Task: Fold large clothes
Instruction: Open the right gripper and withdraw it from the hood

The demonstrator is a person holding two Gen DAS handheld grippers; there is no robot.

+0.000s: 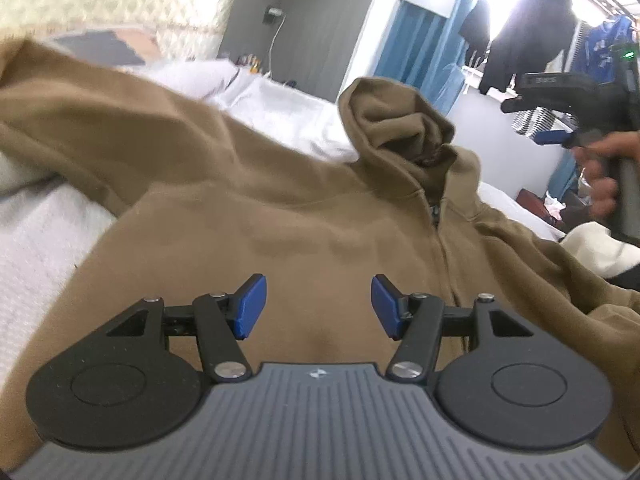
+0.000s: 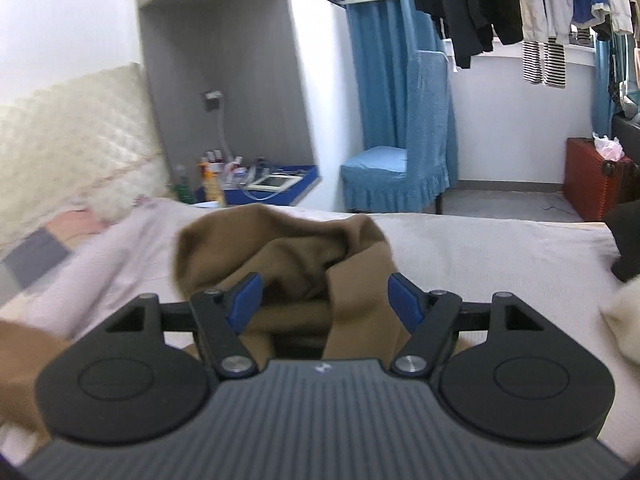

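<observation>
One brown hoodie [image 1: 248, 216] is seen spread on one white bed [image 2: 480, 248], both the left gripper [image 1: 318, 306] and right gripper [image 2: 326, 302] spread apart, nothing pinched.

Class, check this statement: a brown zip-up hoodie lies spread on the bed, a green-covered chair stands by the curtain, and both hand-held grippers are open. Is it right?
Not quite. The chair by the curtain has a blue cover, not green, as the right wrist view shows. The rest holds: the brown hoodie lies spread on the bed, and the left hand-held gripper and right hand-held gripper are both open.
</observation>
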